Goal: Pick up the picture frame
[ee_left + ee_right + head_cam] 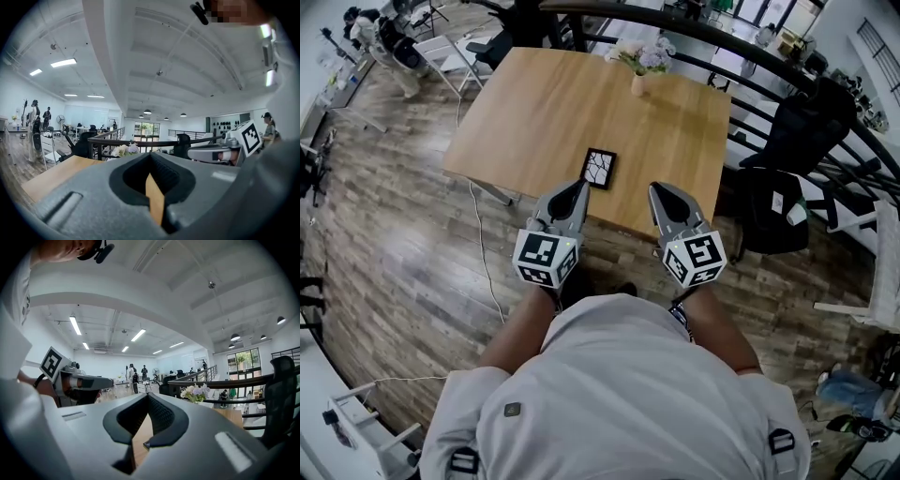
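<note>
- Approach stage, nothing picked up yet: I have both tools held out level in front of me at the near edge of the wooden table.
- The picture frame is small and dark-bordered. It lies flat on the tabletop close to the near edge, untouched, a long way from the vase of flowers at the far side.
- The left gripper has its jaws pressed together with nothing between them. Its tip sits just short of the frame's near left corner, and the frame is a little to its right.
- The right gripper is likewise closed and empty. It stands apart from the frame on the other side, so the frame lies roughly between the two, nearer the left.
- Both gripper views look out across the room rather than down, and neither shows the frame (the tabletop appears only as a wooden strip seen through the jaw notch).
- My reading of the next move: spread the jaws of one tool, most likely the left as it is closer, and tip its nose down toward the tabletop.
- The jaws then need to straddle an edge of the frame before they close. A flat object gives little to bite, so one jaw probably has to work under its rim, or the frame be nudged toward the table edge first.
</note>
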A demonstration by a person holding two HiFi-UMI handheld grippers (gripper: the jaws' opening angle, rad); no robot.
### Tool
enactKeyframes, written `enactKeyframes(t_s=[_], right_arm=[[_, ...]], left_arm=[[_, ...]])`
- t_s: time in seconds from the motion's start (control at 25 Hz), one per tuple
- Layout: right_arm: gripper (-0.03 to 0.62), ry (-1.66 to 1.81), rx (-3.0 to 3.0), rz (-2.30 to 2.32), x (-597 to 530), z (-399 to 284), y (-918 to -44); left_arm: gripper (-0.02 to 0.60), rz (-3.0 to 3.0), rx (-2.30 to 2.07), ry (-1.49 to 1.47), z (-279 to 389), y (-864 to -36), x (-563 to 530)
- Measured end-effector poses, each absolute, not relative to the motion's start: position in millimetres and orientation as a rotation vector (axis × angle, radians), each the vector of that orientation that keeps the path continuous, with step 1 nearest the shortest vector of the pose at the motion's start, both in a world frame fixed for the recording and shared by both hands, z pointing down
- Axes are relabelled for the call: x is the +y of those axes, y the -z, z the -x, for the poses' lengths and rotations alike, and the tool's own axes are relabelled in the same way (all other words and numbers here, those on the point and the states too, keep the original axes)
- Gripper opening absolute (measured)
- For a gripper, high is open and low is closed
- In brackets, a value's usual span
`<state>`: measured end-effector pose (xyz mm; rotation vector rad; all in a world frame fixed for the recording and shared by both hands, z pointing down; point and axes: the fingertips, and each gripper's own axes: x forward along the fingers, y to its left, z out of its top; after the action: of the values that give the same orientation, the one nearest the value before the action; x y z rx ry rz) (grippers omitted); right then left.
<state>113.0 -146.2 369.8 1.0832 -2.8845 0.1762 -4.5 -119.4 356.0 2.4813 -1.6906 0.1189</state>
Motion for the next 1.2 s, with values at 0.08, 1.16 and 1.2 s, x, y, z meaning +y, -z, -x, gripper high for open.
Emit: enactKeyframes(t_s=[0.08, 1.16, 1.2], right_arm=[[0.009, -0.173, -2.873, -1.109, -156.7, -114.4, -371.5], [0.009, -0.277, -2.659, -1.482, -293.9, 27.3, -397.5], [0.009, -0.287, -2.646, -1.498, -295.4, 30.2, -401.0]], left_arm=[[0.002, -2.498, -1.660, -0.120, 3.3, -358.2, -134.8], [0.003, -2.709, -1.125, -0.211, 123.5, -386.3, -295.2], [0.003, -2.711, -1.108, -0.221, 126.6, -389.9, -297.3]])
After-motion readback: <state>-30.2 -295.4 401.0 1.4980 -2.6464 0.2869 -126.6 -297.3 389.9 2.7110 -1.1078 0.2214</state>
